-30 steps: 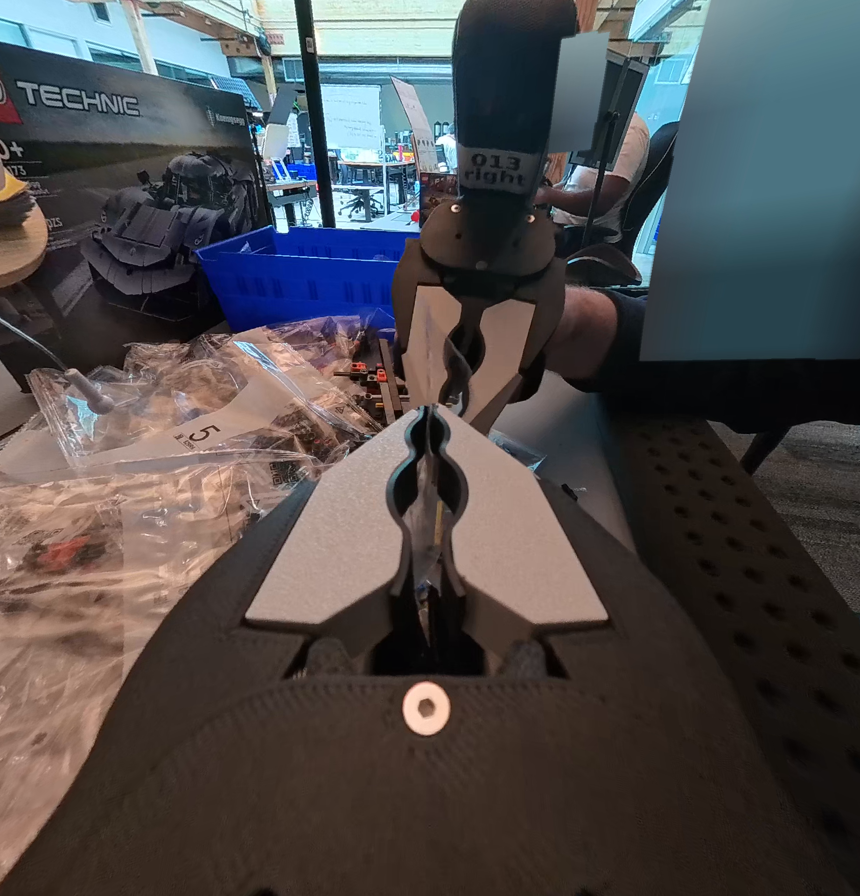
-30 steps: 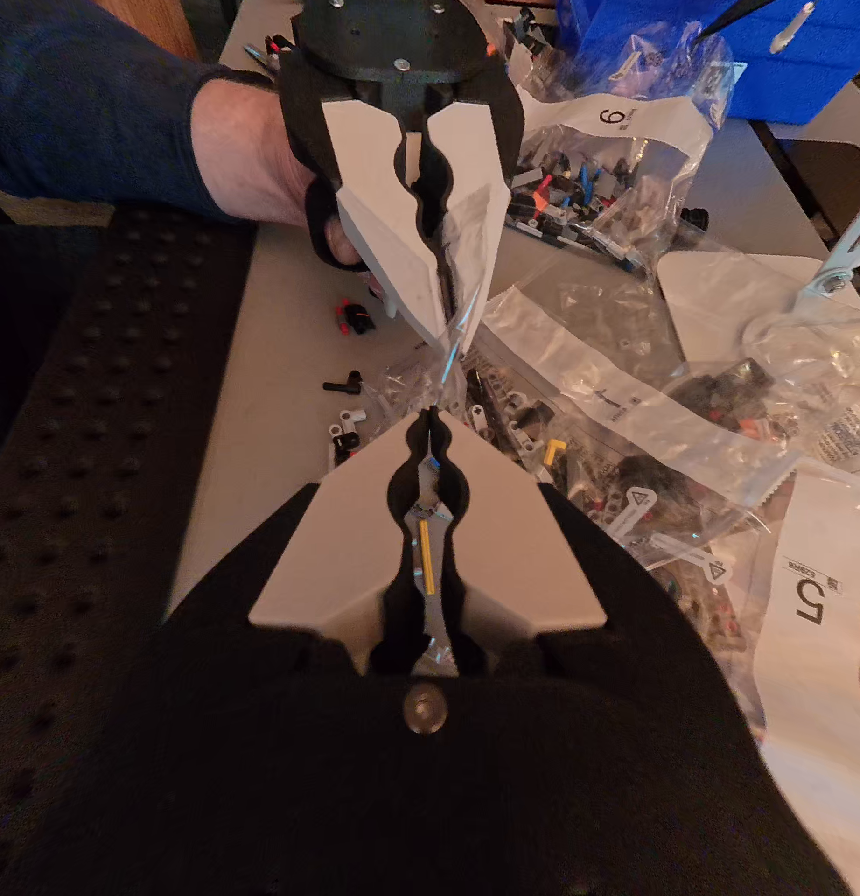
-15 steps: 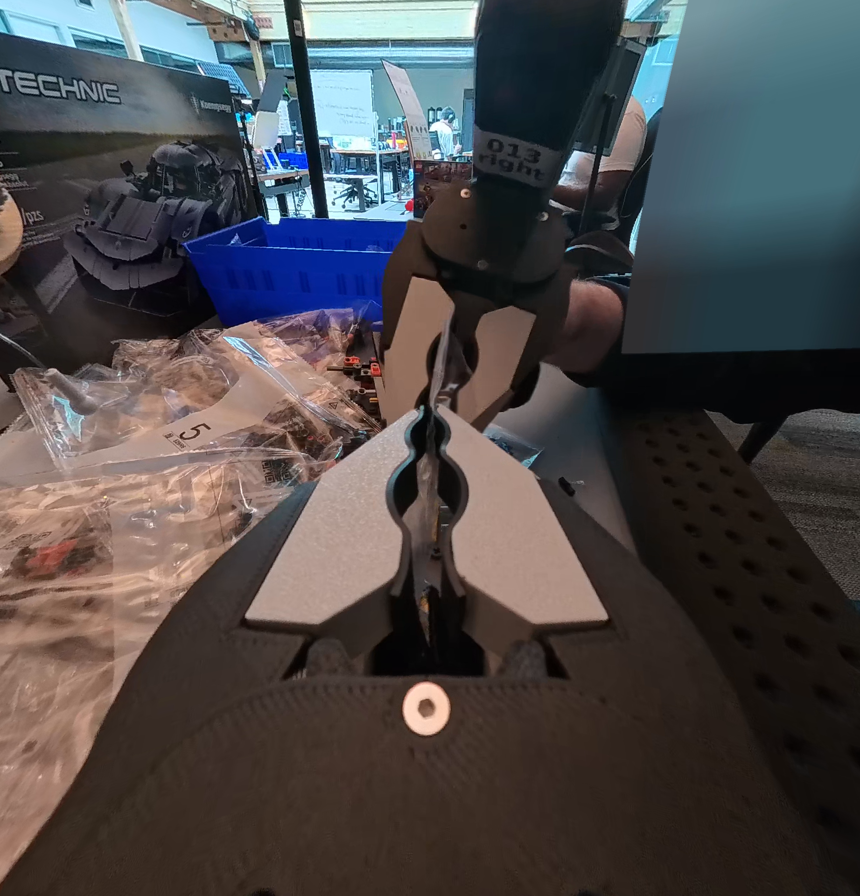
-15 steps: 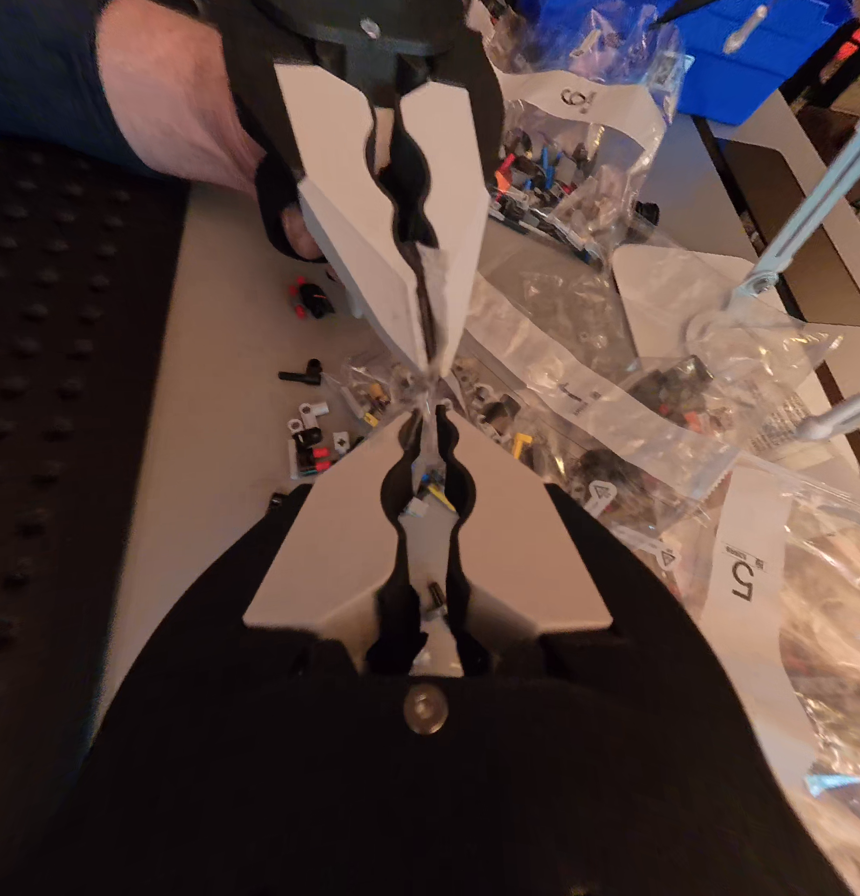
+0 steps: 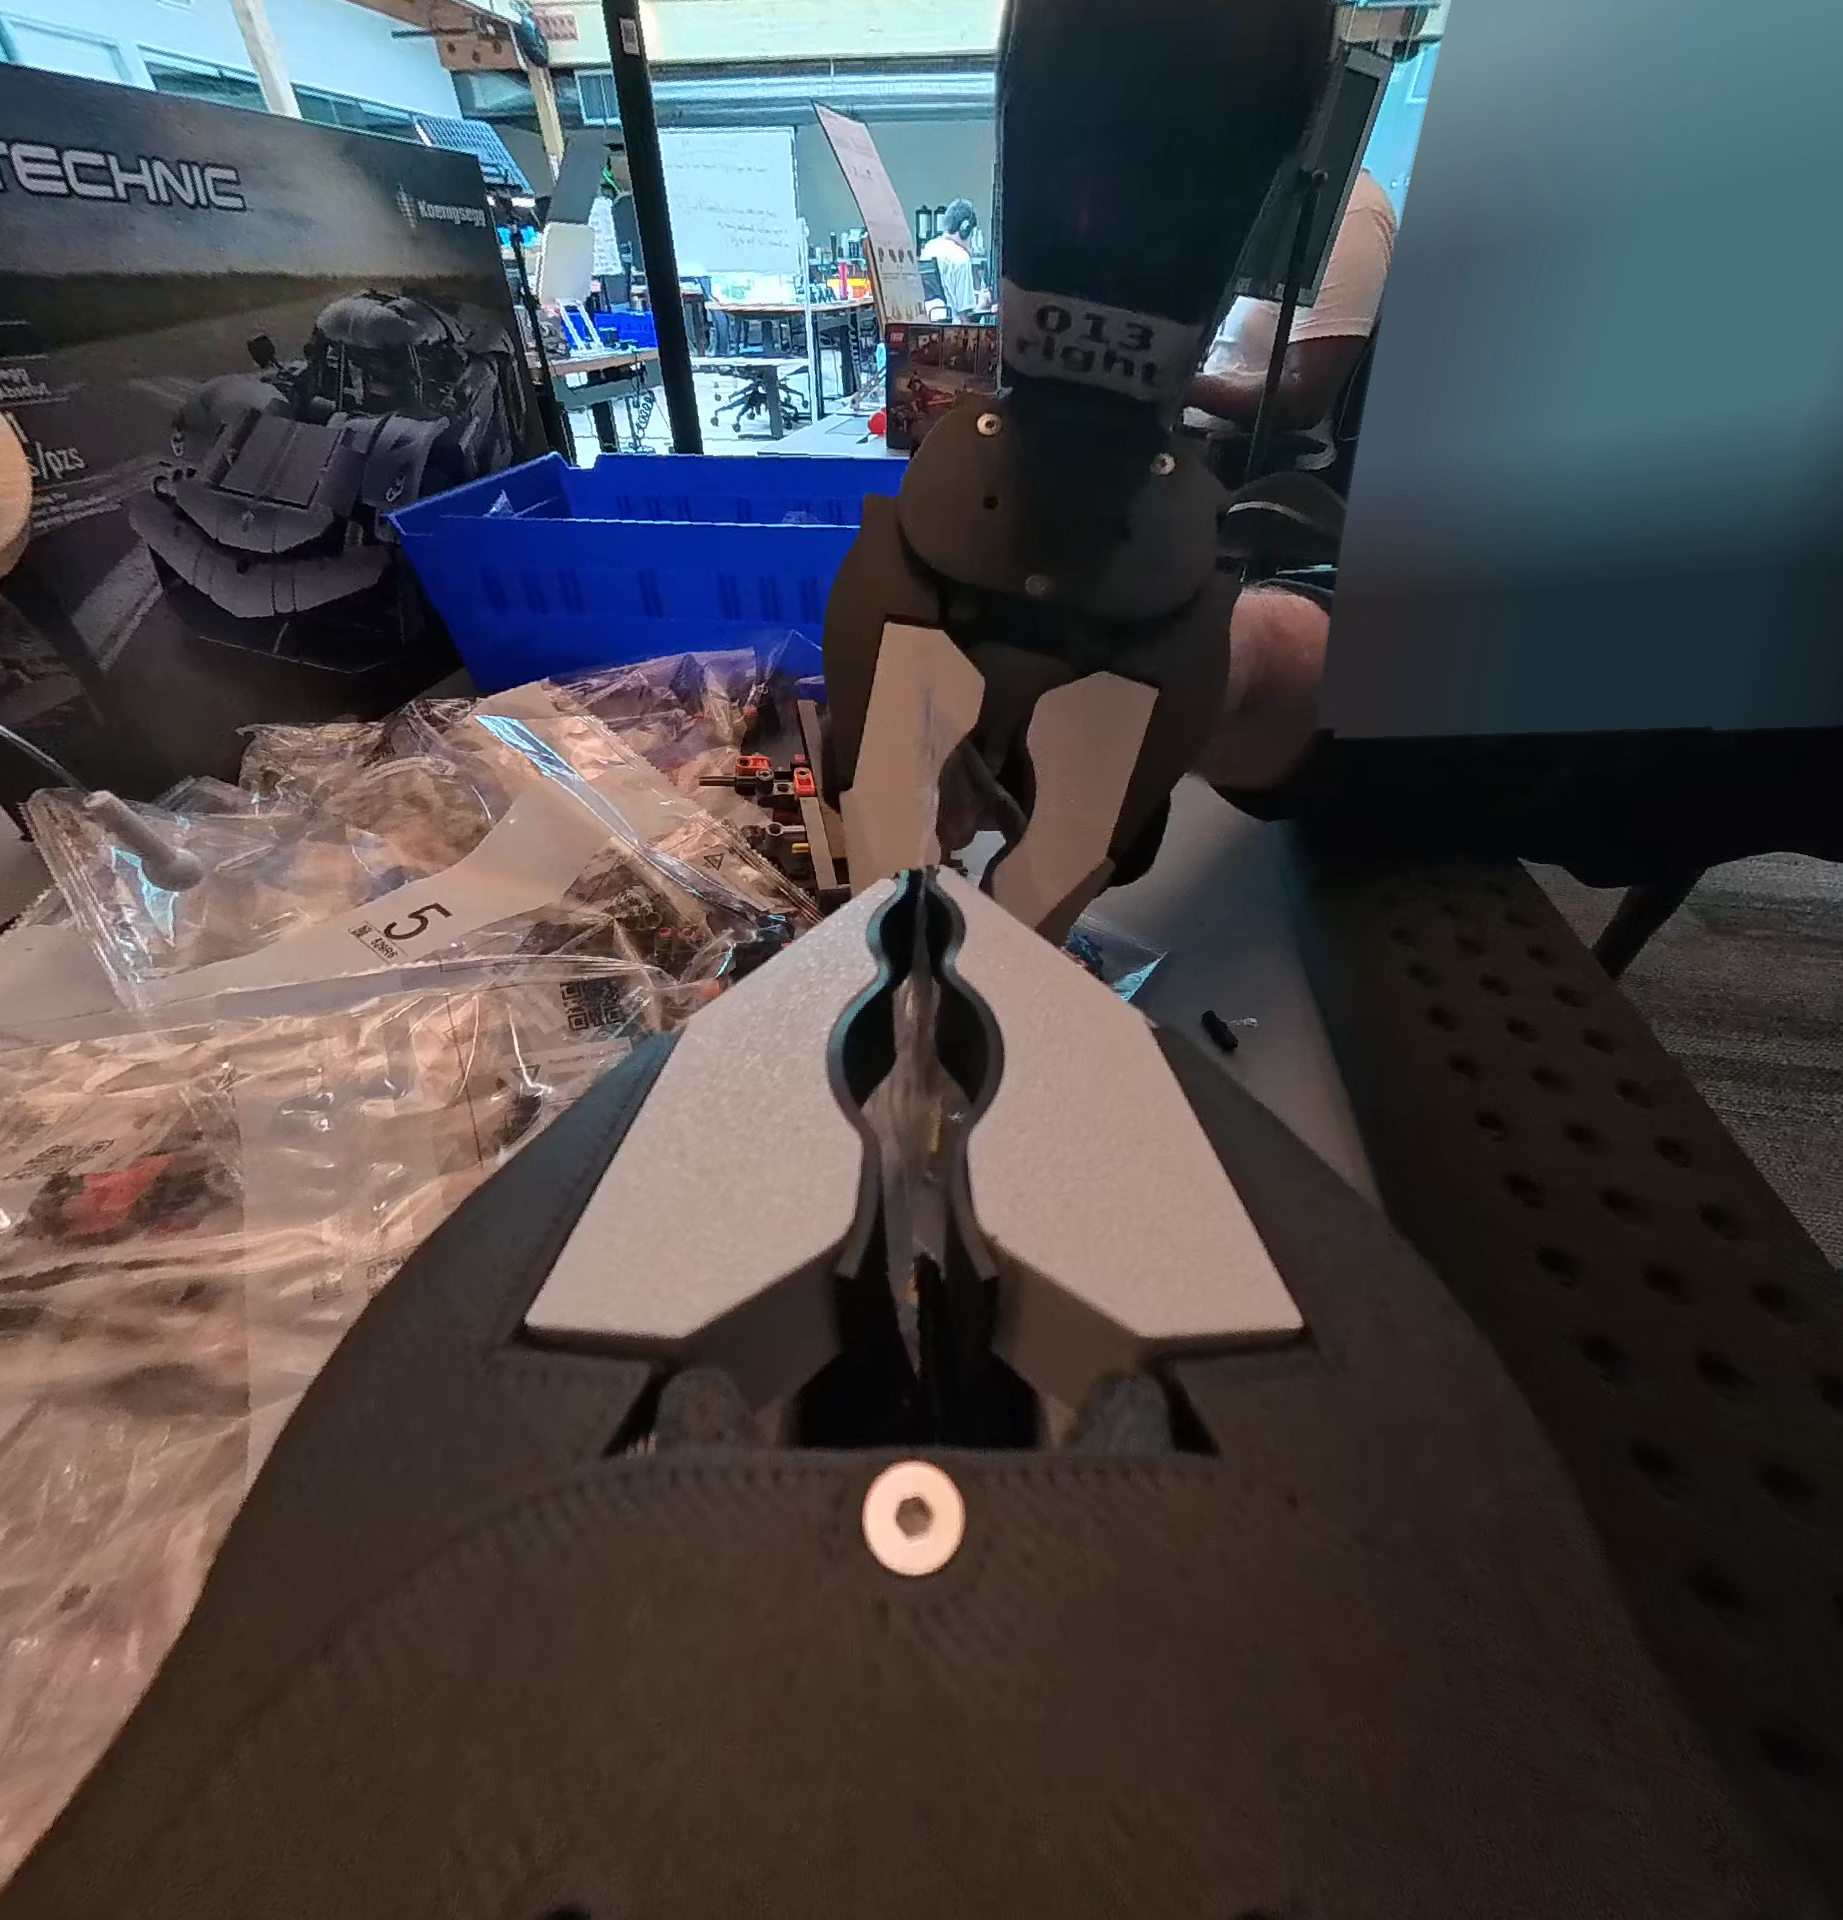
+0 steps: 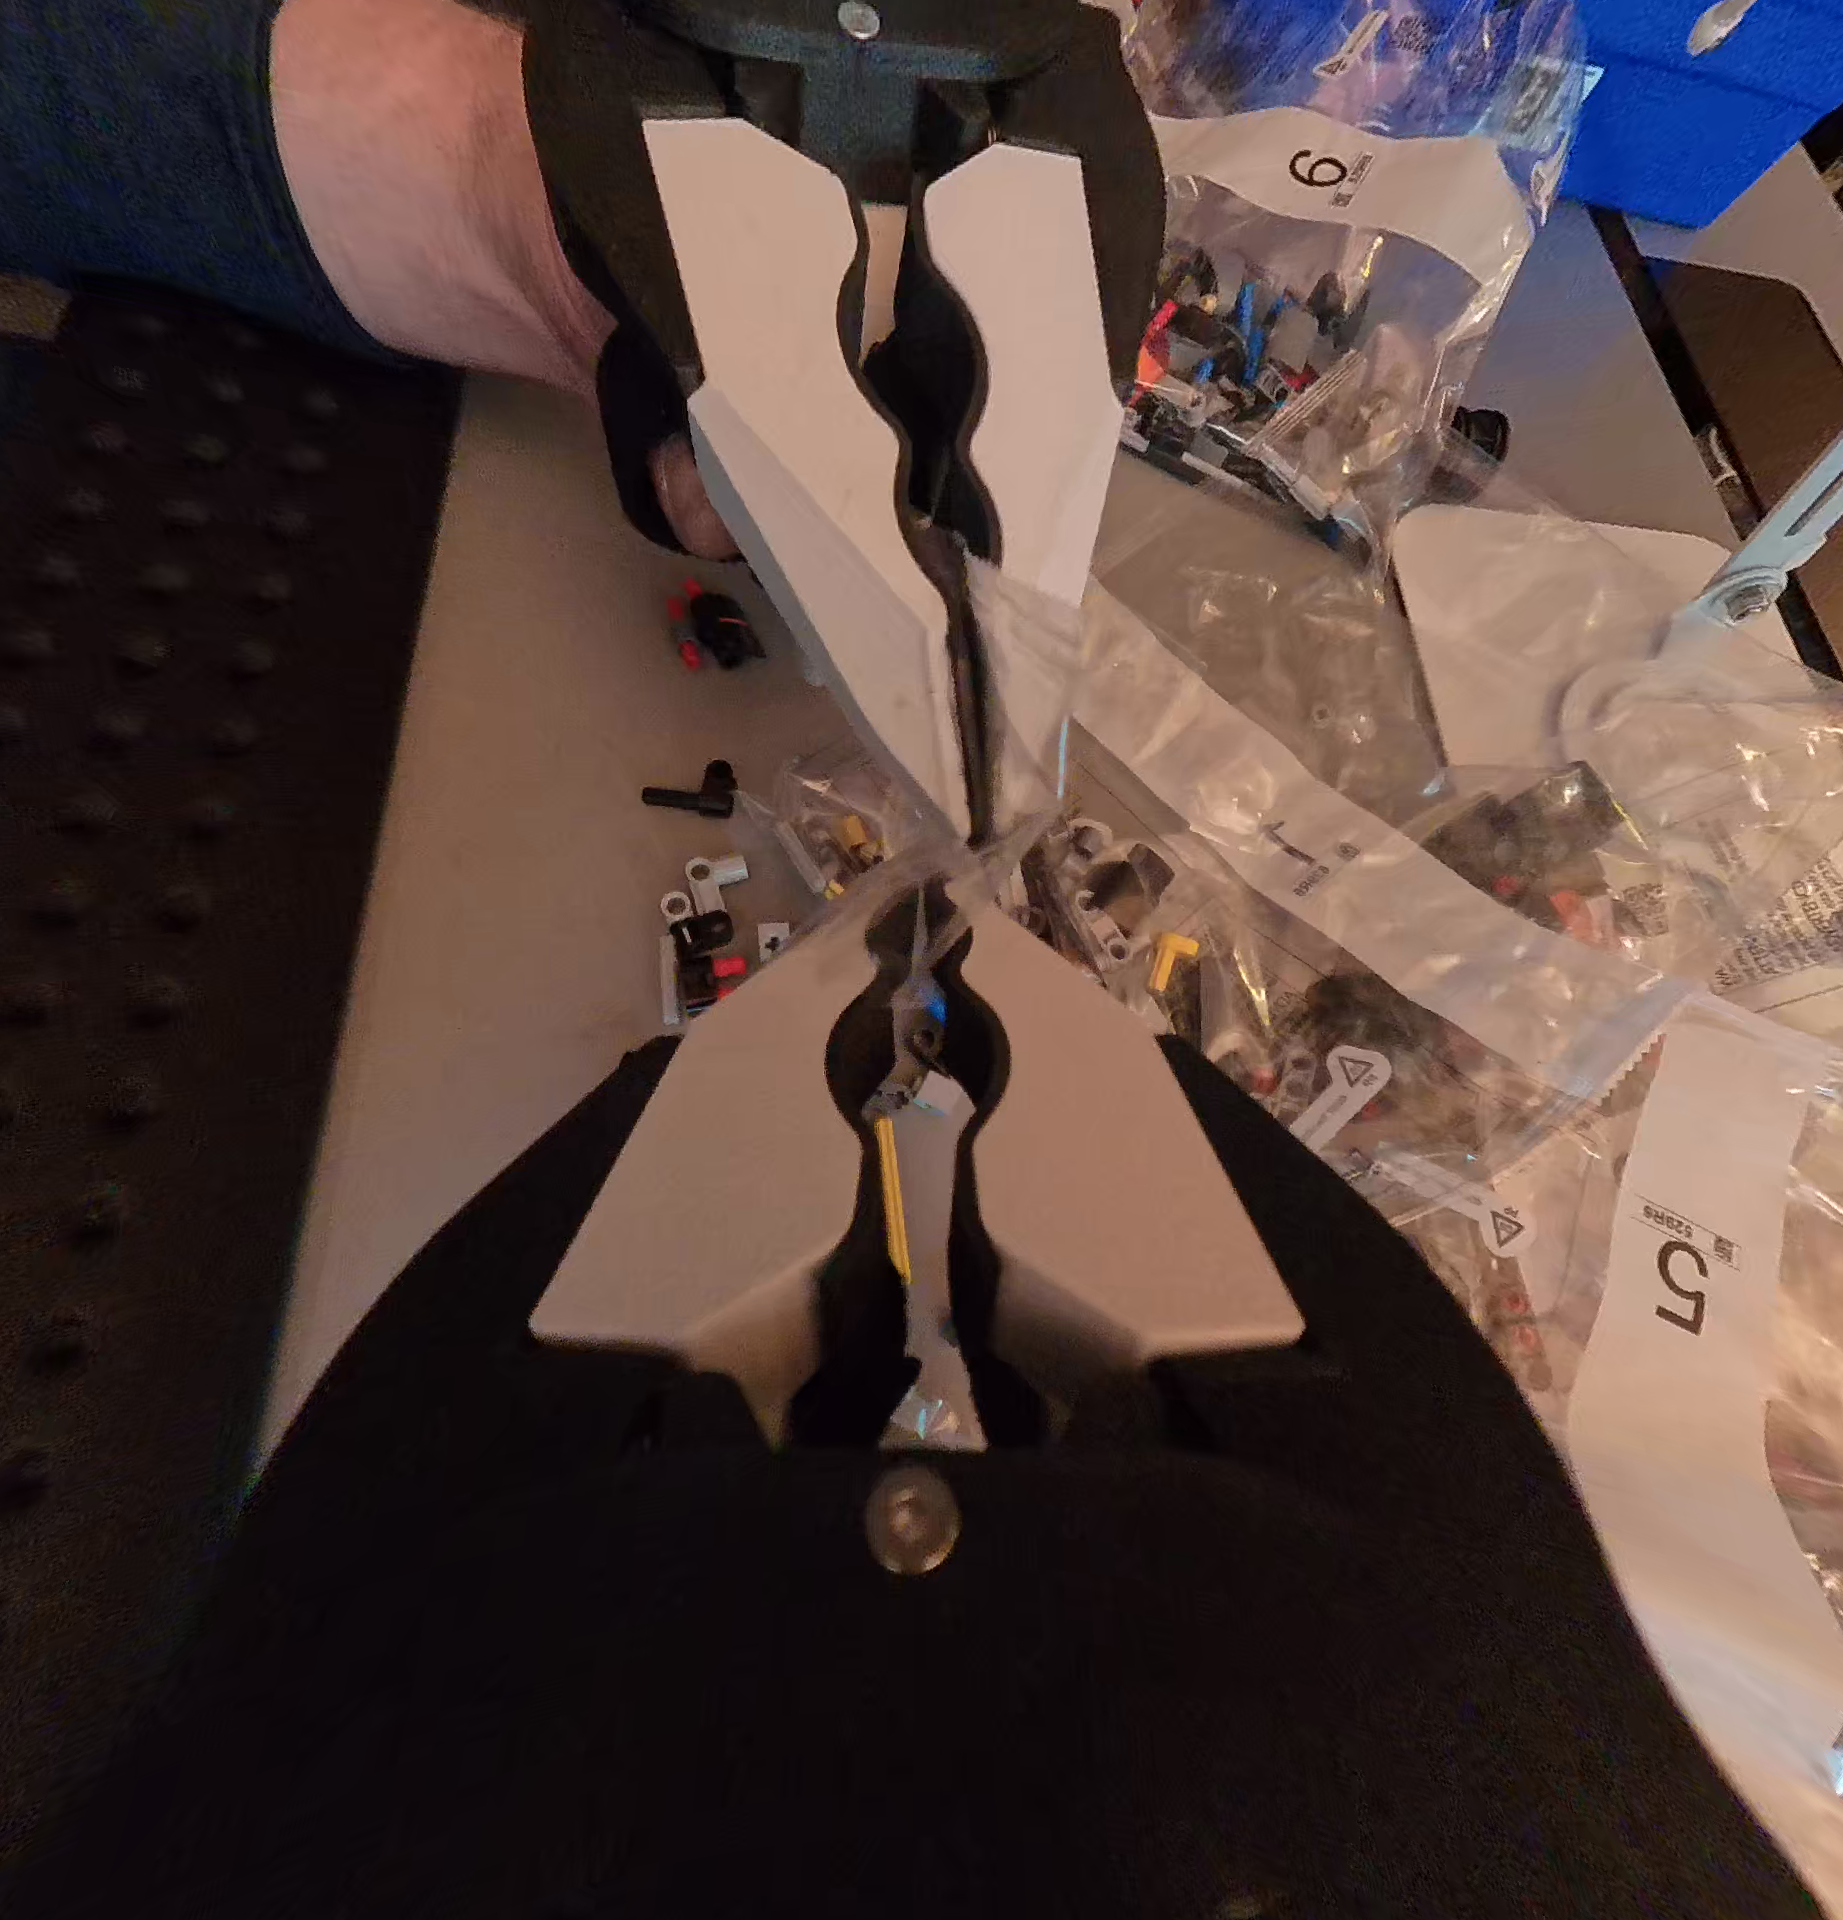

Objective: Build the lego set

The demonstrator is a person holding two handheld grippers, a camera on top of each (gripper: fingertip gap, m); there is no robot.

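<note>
Two handheld grippers meet tip to tip over the grey table, a small clear parts bag stretched between them — apparently to tear it open. The right gripper is pressed together on one edge of the film, a yellow axle visible between its fingers; the left gripper pinches the opposite edge. Loose pieces lie just below, with numbered bags heaped alongside — the build itself looks barely begun.
</note>
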